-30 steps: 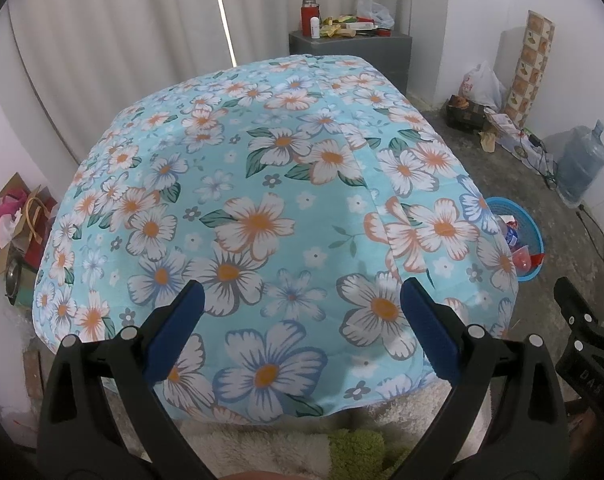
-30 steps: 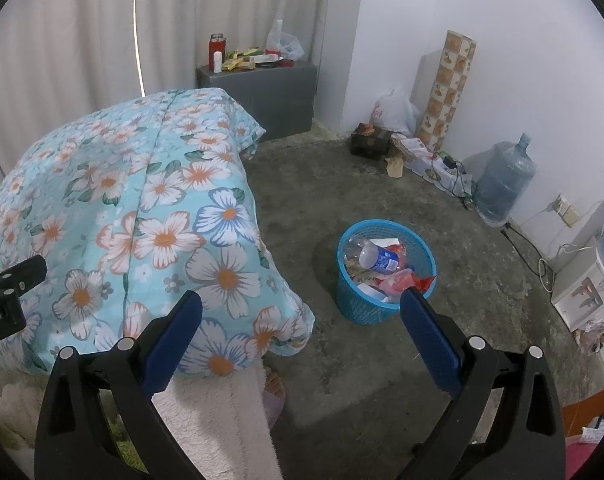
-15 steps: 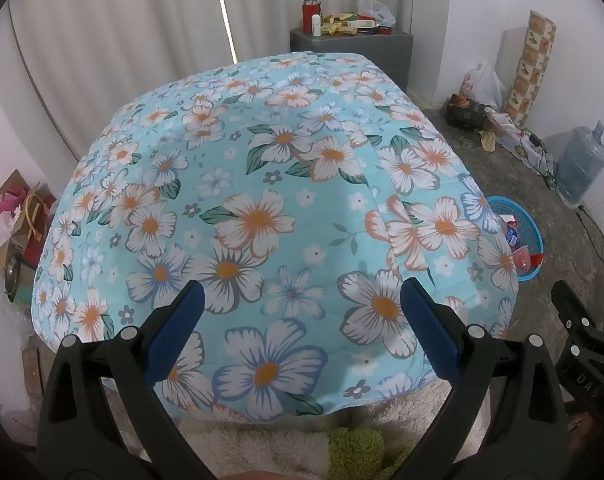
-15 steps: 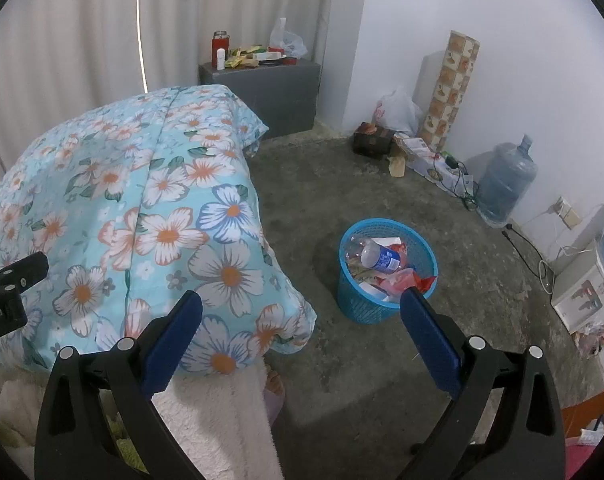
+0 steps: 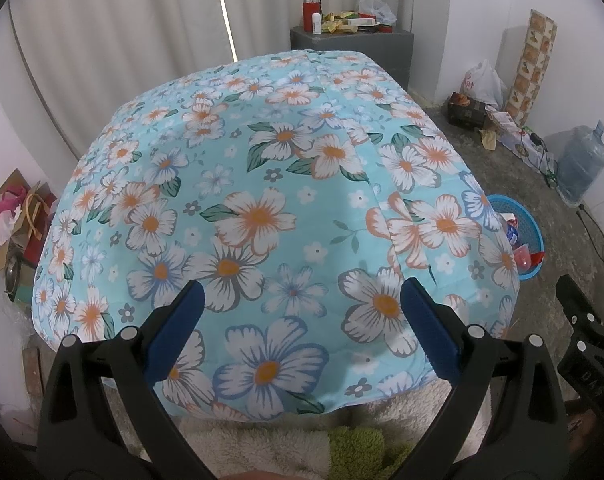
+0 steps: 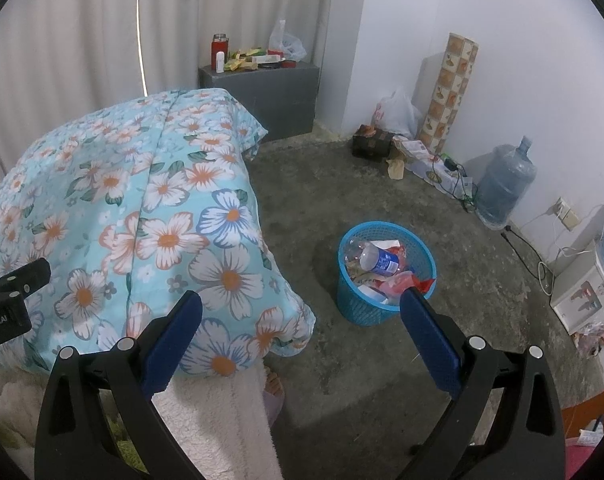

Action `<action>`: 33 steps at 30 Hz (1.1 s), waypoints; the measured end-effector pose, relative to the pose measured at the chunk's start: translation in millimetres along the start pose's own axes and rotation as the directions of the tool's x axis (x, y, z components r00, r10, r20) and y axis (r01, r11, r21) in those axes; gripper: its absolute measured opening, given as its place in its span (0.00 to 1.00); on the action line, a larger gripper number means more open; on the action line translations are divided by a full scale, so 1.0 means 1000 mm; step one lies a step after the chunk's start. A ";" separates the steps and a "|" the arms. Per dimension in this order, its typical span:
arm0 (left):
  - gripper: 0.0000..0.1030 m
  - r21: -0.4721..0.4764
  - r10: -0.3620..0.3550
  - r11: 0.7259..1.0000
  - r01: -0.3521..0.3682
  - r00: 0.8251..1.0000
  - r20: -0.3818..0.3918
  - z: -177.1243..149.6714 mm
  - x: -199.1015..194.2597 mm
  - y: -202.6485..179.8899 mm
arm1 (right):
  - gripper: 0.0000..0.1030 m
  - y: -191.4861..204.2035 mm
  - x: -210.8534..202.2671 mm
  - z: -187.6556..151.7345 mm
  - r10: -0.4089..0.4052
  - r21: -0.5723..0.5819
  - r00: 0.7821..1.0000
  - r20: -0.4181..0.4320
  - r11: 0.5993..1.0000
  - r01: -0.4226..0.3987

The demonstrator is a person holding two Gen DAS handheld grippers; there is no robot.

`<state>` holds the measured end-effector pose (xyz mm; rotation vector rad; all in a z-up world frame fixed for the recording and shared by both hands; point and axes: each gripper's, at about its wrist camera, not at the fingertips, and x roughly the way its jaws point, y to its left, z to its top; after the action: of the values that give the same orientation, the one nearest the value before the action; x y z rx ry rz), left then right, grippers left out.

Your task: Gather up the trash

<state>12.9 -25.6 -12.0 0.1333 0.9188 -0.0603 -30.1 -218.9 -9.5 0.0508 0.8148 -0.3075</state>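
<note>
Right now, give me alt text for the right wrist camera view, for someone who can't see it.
An open right gripper, holding nothing, points over a concrete floor toward a blue trash basket filled with a plastic bottle and wrappers. A floral bedspread fills the left; a water jug stands by the wall.

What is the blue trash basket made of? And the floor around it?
The blue basket looks like moulded plastic: bright even colour and a mesh wall full of small holes. The floor looks like bare concrete, matt and rough, with grey mottled patches and no tiles. I cannot be certain from pictures alone.
</note>
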 end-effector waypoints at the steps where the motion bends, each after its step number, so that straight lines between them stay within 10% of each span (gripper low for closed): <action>1: 0.91 0.000 0.000 1.000 0.000 1.000 0.001 0.001 0.000 0.001 | 0.94 0.001 0.000 0.000 0.000 0.000 1.000 0.000 1.000 0.000; 33: 0.91 0.000 -0.002 1.000 0.002 1.000 -0.005 -0.001 0.000 0.002 | 0.94 0.002 0.000 0.000 -0.002 0.000 1.000 0.003 1.000 0.002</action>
<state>12.9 -23.6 -12.6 0.1327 0.9237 -0.0618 -29.5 -217.5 -10.1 0.0497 0.8123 -0.3094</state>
